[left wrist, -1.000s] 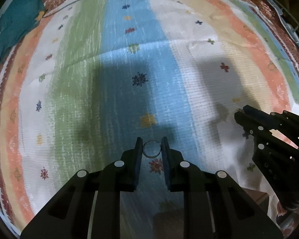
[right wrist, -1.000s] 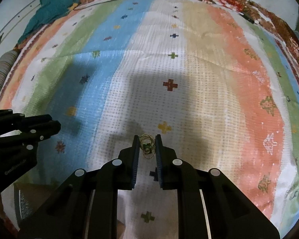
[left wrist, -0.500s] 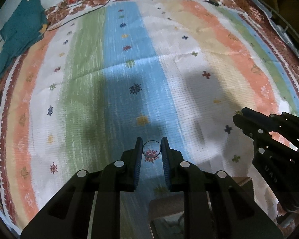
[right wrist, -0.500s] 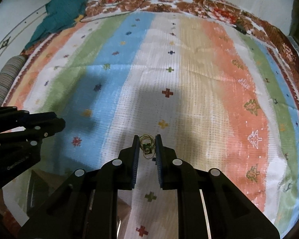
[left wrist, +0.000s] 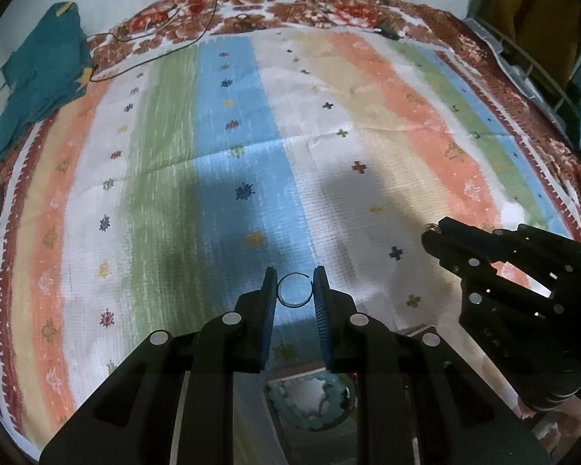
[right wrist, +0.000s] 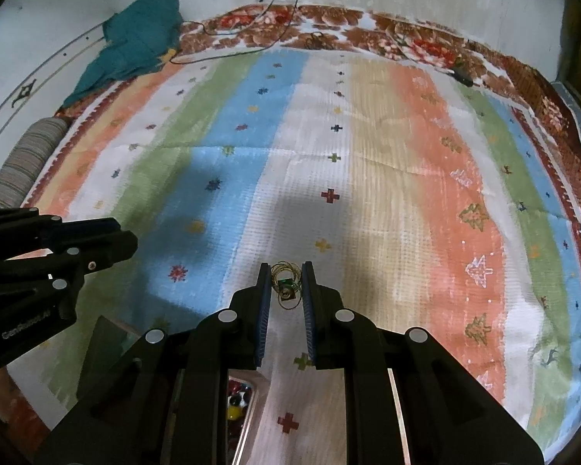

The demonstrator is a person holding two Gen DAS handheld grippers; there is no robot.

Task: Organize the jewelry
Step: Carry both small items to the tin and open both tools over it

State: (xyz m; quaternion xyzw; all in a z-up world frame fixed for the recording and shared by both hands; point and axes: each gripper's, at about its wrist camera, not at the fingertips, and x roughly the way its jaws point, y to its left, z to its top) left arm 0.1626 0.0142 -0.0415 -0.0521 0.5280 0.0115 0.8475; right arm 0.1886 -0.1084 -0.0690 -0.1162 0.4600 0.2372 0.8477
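My left gripper [left wrist: 294, 286] is shut on a thin dark ring [left wrist: 295, 290], held upright between its blue pads above the striped bedspread [left wrist: 228, 162]. My right gripper [right wrist: 286, 286] is shut on a tangle of fine gold wire with a small green-stoned earring [right wrist: 285, 286]. Each gripper shows in the other's view: the right one [left wrist: 432, 234] at the right edge, the left one [right wrist: 124, 240] at the left edge. Below both, a wooden jewelry box [left wrist: 313, 399] peeks out between the arms, with coloured beads [right wrist: 238, 403] in one compartment.
A teal cloth [right wrist: 135, 46] lies at the bedspread's far left corner. Black cables [right wrist: 251, 38] run across the floral border at the far edge. A striped roll [right wrist: 23, 162] rests at the left side. A wire rack [left wrist: 523, 66] stands beyond the right edge.
Both grippers have lifted away from the bedspread, each keeping its piece; more of the spread, the far wall and the box below have come into view.
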